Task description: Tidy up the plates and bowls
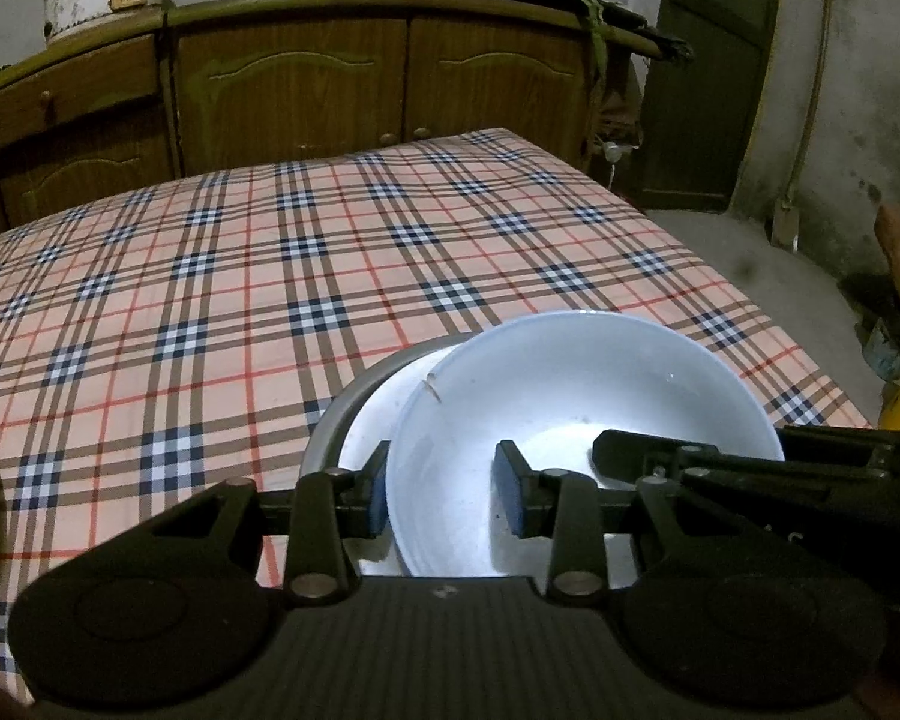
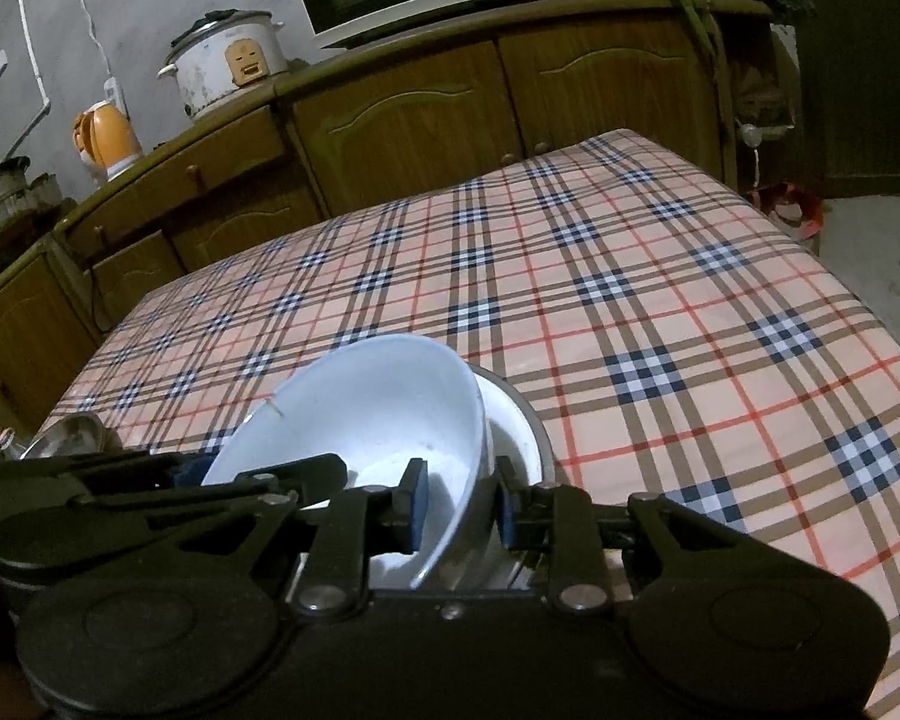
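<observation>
Plainly, the white bowl (image 1: 570, 420) sits tilted inside a shallow metal dish (image 1: 336, 420) on the plaid-covered surface (image 1: 210, 300), at its near edge. Both tools straddle its rim from opposite sides. The left gripper (image 1: 444, 489) has its fingers on either side of the bowl's near-left wall; the outer pad seems to touch, the inner one stands off, so I judge no firm pinch. The right gripper (image 2: 459, 501) likewise has one finger inside and one outside the right wall, with a gap showing at the inner pad.

The bowl looks like glazed ceramic: stiff, fairly heavy, slick and chippable; a mark shows on its rim. I would grip the wall just below the lip, pads flat, and lift it level clear of the metal dish, since glaze on metal will skid.
</observation>
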